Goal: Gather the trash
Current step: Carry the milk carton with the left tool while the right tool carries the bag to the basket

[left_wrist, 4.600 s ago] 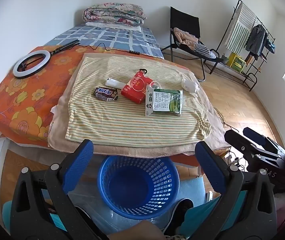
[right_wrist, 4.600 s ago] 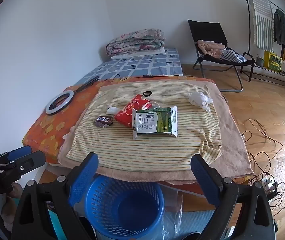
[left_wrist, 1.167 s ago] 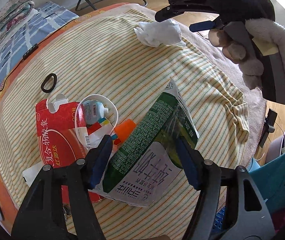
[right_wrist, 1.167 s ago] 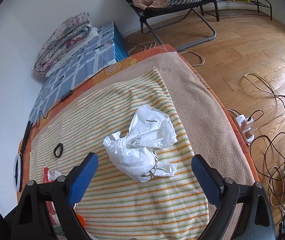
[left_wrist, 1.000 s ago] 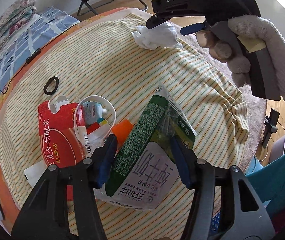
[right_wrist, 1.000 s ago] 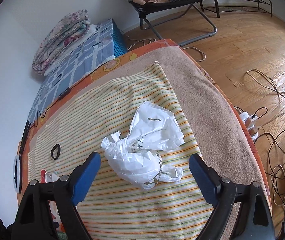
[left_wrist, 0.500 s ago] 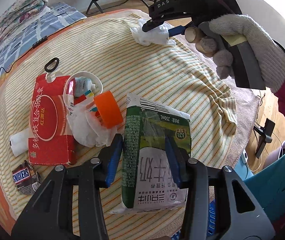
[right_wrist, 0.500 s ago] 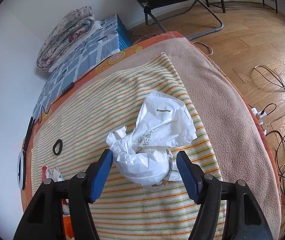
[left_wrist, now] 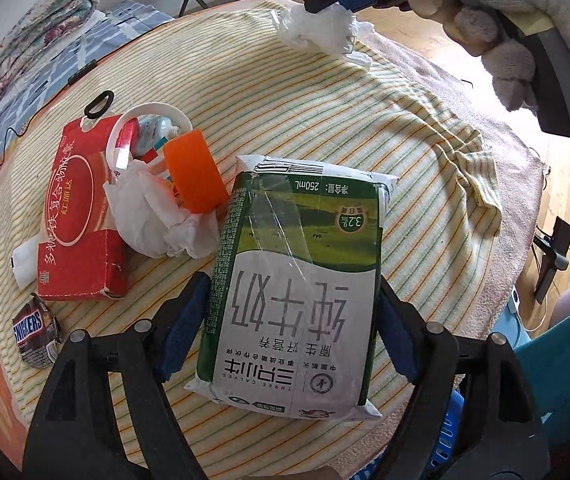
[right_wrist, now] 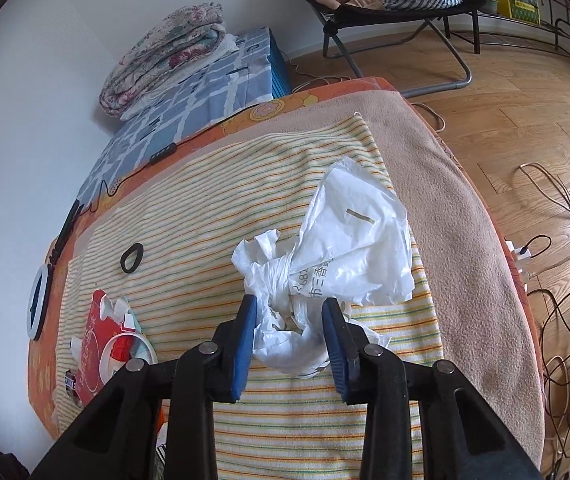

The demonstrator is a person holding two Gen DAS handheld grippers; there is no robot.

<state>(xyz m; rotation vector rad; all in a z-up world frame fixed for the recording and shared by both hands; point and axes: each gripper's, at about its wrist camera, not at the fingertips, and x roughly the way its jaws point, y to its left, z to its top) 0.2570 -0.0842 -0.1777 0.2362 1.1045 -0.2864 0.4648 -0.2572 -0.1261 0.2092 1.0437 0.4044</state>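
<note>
- Left gripper (left_wrist: 291, 322): jaws, just widened, are set either side of the green-and-white milk carton (left_wrist: 297, 280); the blue pads flank its long edges, and contact cannot be told.
- Milk carton: laid flat on the striped towel (left_wrist: 325, 104), beside an orange cap (left_wrist: 193, 172) and a red box (left_wrist: 73, 216).
- Right gripper (right_wrist: 289, 342): jaws, just narrowed, are pinched on the crumpled white plastic bag (right_wrist: 337, 256).
- Plastic bag: bunched neck is held between the pads; the rest is spread on the towel ahead.

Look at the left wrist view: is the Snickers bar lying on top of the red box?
No. The Snickers bar lies on the striped cloth, beside the near corner of the red box.
</note>
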